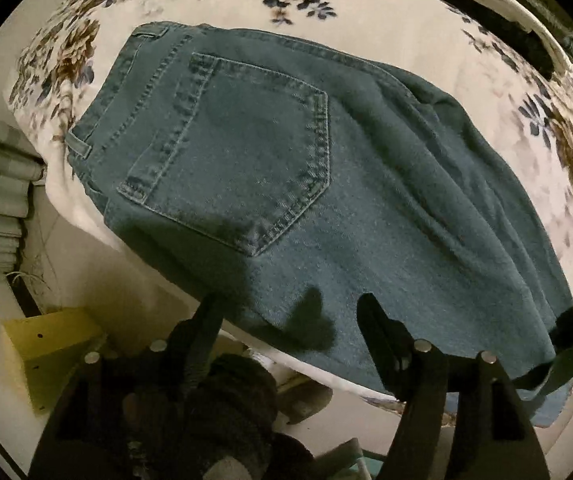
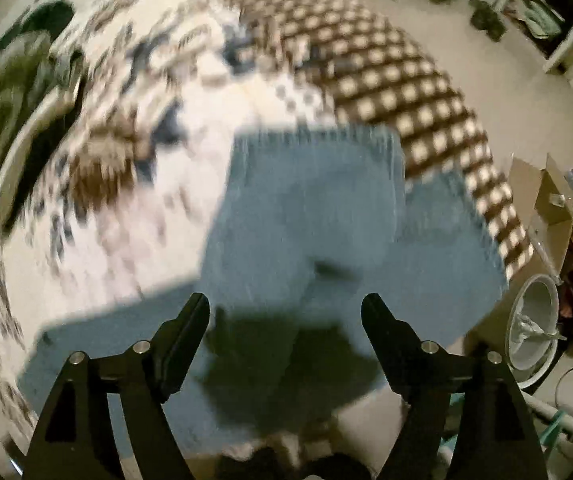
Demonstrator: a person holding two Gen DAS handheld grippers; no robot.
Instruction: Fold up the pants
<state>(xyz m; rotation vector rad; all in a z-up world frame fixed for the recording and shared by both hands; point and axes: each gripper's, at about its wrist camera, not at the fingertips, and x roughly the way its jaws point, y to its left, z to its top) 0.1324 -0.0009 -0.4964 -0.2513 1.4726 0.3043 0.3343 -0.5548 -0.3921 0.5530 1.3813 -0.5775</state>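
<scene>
Blue denim pants laid seat-up across floral bedsheet, long axis left-to-right, just ahead of left gripper and right gripper, both spread, empty.

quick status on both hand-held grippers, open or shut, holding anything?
Left hand-held gripper: open, holding nothing, just over the jeans near the bed edge.
Right hand-held gripper: open, holding nothing, above the jeans; view is blurred.
</scene>
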